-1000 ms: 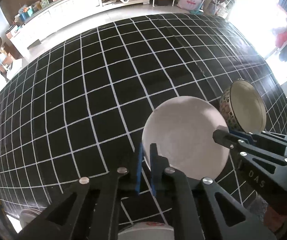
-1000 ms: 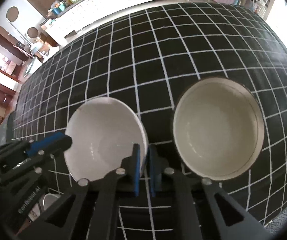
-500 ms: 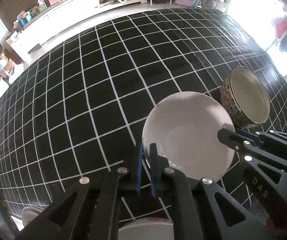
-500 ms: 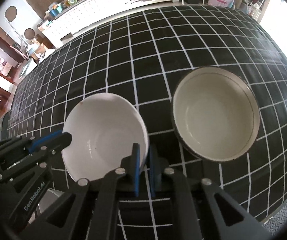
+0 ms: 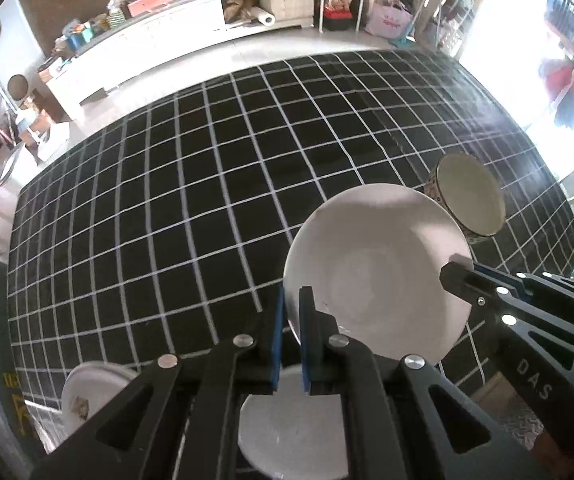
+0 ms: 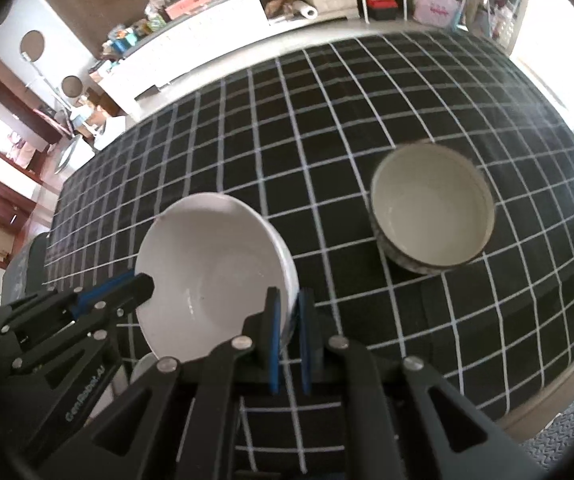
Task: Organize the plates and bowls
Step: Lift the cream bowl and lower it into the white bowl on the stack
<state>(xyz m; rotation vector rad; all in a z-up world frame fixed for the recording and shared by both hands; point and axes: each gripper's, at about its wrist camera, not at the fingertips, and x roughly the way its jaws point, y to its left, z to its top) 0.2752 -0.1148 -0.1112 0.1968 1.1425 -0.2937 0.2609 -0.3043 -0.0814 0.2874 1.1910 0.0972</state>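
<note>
A white bowl [image 5: 375, 272] [image 6: 211, 272] is held in the air above the black checked tablecloth [image 5: 167, 208] by both grippers. My left gripper [image 5: 291, 300] is shut on its left rim. My right gripper [image 6: 289, 300] is shut on its right rim. Each gripper also shows in the other's view, the right one [image 5: 453, 276] and the left one [image 6: 143, 284]. A patterned bowl with a cream inside [image 5: 469, 200] [image 6: 431, 208] stands on the cloth to the right of the white bowl.
A white plate [image 5: 291, 424] lies below the held bowl near the table's front edge. Another white dish [image 5: 87, 396] sits at the front left. The table's right edge [image 6: 547, 392] is close to the patterned bowl. Shelves and clutter stand beyond the far edge.
Both grippers have lifted the white bowl up and back from the cloth. The table and the patterned bowl now look smaller and farther away.
</note>
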